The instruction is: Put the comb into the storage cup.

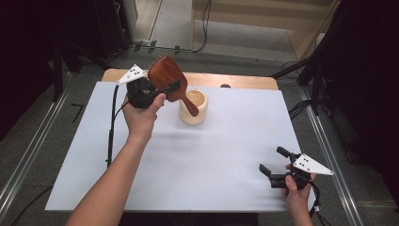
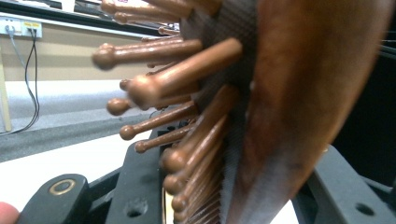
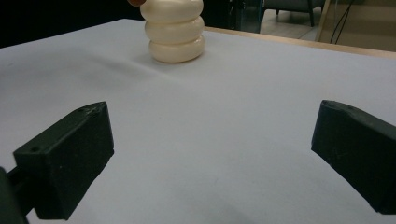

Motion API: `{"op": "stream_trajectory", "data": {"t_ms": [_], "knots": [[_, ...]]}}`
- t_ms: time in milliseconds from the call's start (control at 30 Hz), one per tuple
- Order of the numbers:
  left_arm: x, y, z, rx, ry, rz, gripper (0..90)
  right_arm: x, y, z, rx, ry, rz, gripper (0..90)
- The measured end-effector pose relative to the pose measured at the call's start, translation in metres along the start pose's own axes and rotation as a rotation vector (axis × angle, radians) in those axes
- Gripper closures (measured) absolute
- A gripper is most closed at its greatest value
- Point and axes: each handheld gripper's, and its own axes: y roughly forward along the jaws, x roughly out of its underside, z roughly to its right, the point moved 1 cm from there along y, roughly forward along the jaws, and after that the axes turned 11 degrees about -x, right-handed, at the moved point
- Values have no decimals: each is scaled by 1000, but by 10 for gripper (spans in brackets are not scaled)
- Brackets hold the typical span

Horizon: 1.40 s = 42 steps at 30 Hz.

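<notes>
White sheeting covers my table (image 1: pixel 197 155), with a strip of bare wood showing along the far edge and grey floor and cables beyond. My left tongs (image 1: pixel 162 91) are up over the far left part of the table, clenched on the head of a reddish-brown wooden hairbrush (image 1: pixel 168 79). I hold the brush tilted, its bristle pins pointing up and away toward the far side and its handle slanting down to the right, the tip at the mouth of a cream ribbed cup (image 1: pixel 194 107) that stands upright just right of my left hand (image 1: pixel 141 115). From the left gripper view, the rounded wooden pins (image 2: pixel 177 79) fan out to the left and the smooth back of the head sits on the right, between my two black jaws. My right tongs (image 1: pixel 277 165) rest low at the near right corner, released, jaws wide apart with nothing but sheet between them, well apart from the cup.
</notes>
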Motion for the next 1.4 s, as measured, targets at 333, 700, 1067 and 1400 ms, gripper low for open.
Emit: {"op": "stream_trajectory", "data": {"t_ms": [333, 700, 1067, 1400], "knots": [[-8, 6, -5, -10, -10, 15, 597, 0, 0, 0, 0, -6, -3, 0], [-11, 12, -8, -18, -22, 23, 598, 0, 0, 0, -1, -6, -5, 0], [-15, 19, -14, -35, -34, 34, 597, 0, 0, 0, -2, -2, -1, 0], [-13, 27, -19, -59, -38, 36, 597, 0, 0, 0, -6, -2, 1, 0]]}}
